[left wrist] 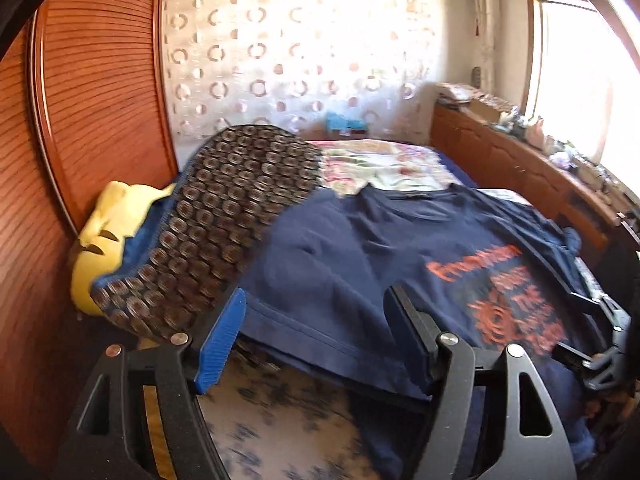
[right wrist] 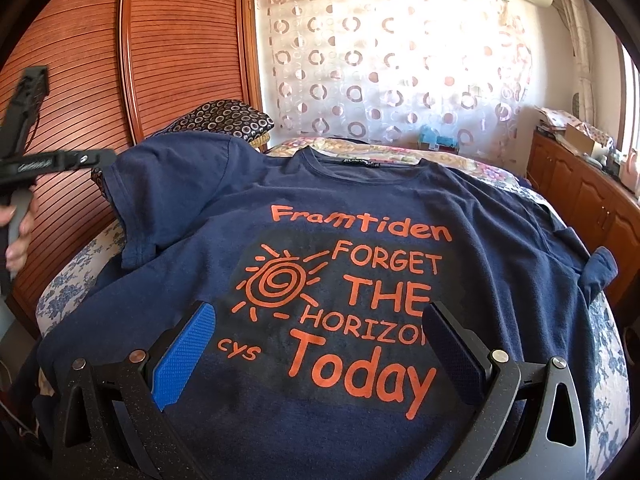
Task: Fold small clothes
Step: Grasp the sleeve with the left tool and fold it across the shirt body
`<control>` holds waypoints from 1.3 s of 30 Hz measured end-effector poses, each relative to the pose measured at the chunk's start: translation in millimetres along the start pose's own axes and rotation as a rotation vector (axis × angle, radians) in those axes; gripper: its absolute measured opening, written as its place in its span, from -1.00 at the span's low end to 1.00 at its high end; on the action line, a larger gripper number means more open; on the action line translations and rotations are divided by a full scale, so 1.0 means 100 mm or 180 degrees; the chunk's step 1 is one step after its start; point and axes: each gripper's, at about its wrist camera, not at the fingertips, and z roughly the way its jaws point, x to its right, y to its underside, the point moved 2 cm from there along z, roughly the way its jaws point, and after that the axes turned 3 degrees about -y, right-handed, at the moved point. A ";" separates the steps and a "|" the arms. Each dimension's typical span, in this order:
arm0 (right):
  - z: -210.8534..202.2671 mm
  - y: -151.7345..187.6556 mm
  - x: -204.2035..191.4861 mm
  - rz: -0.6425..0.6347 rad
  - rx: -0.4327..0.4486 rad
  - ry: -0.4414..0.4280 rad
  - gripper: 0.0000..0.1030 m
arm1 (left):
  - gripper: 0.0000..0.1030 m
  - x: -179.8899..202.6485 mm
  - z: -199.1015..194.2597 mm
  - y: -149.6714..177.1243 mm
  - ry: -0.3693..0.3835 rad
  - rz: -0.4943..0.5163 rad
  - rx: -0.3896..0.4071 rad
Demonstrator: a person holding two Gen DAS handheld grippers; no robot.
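Note:
A navy T-shirt [right wrist: 320, 208] with an orange sun and lettering lies face up and spread flat on the bed; its left sleeve [right wrist: 160, 200] is folded inward. My right gripper [right wrist: 316, 352] hovers open over the lower part of the print, with nothing between its pads. My left gripper [left wrist: 316, 340] stands open at the shirt's left side edge [left wrist: 304, 332], the cloth lying loose under and between the fingers, unpinched. In the right wrist view a person's hand [right wrist: 18, 220] holds the left tool at the far left, off the shirt.
A dark cushion with a ring pattern [left wrist: 224, 216] and a yellow item [left wrist: 108, 232] lie at the bed's far left by the wooden wardrobe [left wrist: 80, 120]. A floral bedspread [left wrist: 280, 420] shows around the shirt. A cluttered wooden cabinet [right wrist: 580, 188] runs along the right.

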 end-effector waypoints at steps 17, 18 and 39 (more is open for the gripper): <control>-0.11 -0.13 0.01 -0.0028 0.0090 -0.0225 1.00 | -0.93 0.23 0.12 -0.35 0.0175 0.0317 -0.0102; -0.12 -0.13 0.02 -0.0018 0.0095 -0.0221 1.00 | -0.93 0.31 0.13 -0.42 0.0231 0.0332 -0.0091; -0.17 -0.09 0.31 0.0255 0.0093 -0.0086 1.00 | 0.46 1.02 -0.02 -0.32 0.0571 0.0802 -0.0097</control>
